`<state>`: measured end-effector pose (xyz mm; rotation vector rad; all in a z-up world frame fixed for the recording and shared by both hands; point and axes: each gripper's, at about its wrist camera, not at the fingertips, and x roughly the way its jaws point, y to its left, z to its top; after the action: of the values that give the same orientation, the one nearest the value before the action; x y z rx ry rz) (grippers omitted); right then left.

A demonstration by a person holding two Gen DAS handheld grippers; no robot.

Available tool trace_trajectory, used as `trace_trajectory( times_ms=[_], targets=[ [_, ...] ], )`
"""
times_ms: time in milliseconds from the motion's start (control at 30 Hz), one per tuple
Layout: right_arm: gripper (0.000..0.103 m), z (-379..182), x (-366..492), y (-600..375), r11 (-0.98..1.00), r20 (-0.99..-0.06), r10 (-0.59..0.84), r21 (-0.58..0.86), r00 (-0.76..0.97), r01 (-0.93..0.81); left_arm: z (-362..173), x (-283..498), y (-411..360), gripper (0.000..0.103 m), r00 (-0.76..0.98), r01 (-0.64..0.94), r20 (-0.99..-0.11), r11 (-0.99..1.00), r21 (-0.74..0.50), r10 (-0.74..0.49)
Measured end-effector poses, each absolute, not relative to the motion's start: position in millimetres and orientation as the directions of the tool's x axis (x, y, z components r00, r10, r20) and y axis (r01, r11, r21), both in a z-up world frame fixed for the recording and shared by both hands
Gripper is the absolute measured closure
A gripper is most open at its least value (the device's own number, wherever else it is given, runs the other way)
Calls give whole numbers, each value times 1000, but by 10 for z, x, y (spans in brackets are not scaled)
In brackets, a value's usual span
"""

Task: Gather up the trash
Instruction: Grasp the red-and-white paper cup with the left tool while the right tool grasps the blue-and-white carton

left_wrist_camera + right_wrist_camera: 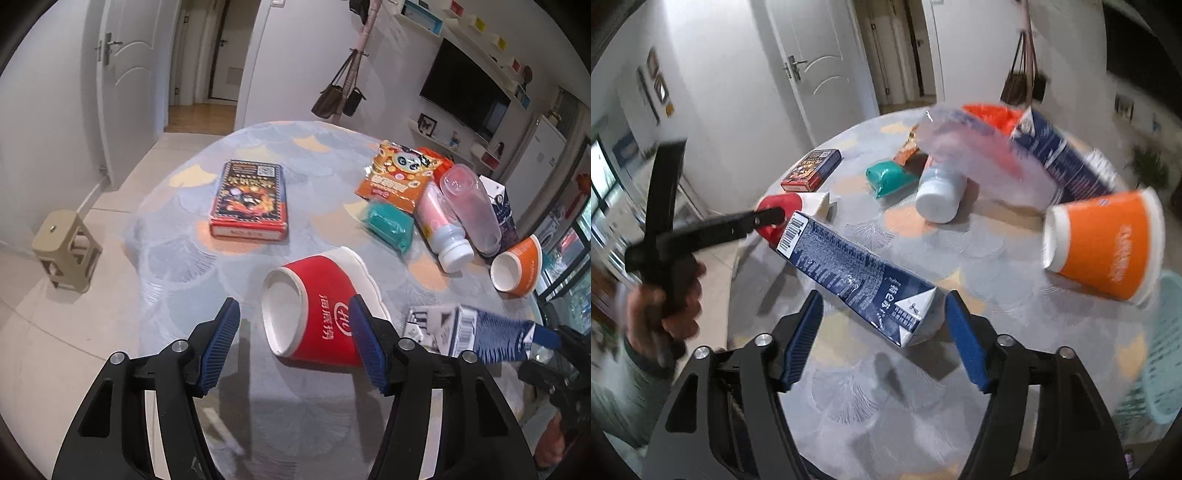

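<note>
Red paper cup [317, 314], white rim, on its side, lower centre on bench [177, 236], btwn pads of left hand-held gripper [295, 347], agape, w/ one pad touching. Right hand-held gripper [884, 338] agape round blue carton [857, 273], centre frame.

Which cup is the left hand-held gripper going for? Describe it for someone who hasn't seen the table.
On the round patterned table, look at the near edge, in front of the red box. The red paper cup lies on its side between the blue pads; the other tipped cup is orange.

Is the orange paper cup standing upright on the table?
No, the orange cup lies on its side, its open mouth facing sideways.
</note>
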<state>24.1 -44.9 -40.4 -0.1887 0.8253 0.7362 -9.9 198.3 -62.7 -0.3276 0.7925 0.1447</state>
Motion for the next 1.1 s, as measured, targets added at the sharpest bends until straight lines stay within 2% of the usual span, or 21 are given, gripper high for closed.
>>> trace_trajectory(
  times_ms=[67,267,500,633,700,933,967,1000,1033,1067,1100],
  targets=[
    [17,-368,189,-415,751,-703,491,43,514,-659,-599,-110,2013,44,700,-246,-714,941,-234,6],
    [17,-351,277,-73,652,-712,527,-11,464,-758,-571,-50,1996,43,701,-227,-713,943,-245,-17],
    [17,-637,217,303,598,-750,428,-183,505,-780,-631,31,1985,43,684,-228,-729,941,-251,-28],
    [17,-794,321,246,626,-774,415,-139,478,-767,-695,101,1923,42,672,-211,-739,946,-248,-44],
    [17,-815,375,150,633,-790,442,-61,425,-772,-704,120,1882,39,673,-203,-739,950,-239,-42],
    [17,-808,458,72,635,-789,490,31,371,-772,-722,196,1825,37,669,-194,-742,953,-232,-45],
    [21,-830,454,105,630,-792,491,33,364,-776,-721,199,1827,37,668,-195,-743,953,-234,-45],
    [34,-861,422,124,630,-796,476,14,373,-776,-723,195,1835,38,666,-198,-744,951,-237,-46],
    [35,-881,396,135,631,-798,465,-4,383,-775,-719,186,1842,39,666,-201,-744,950,-239,-46],
    [45,-876,376,131,633,-792,466,-12,394,-774,-717,171,1847,42,668,-203,-743,949,-241,-47],
    [49,-856,357,94,634,-787,478,3,389,-774,-706,157,1844,46,669,-202,-741,949,-243,-48]
  ],
)
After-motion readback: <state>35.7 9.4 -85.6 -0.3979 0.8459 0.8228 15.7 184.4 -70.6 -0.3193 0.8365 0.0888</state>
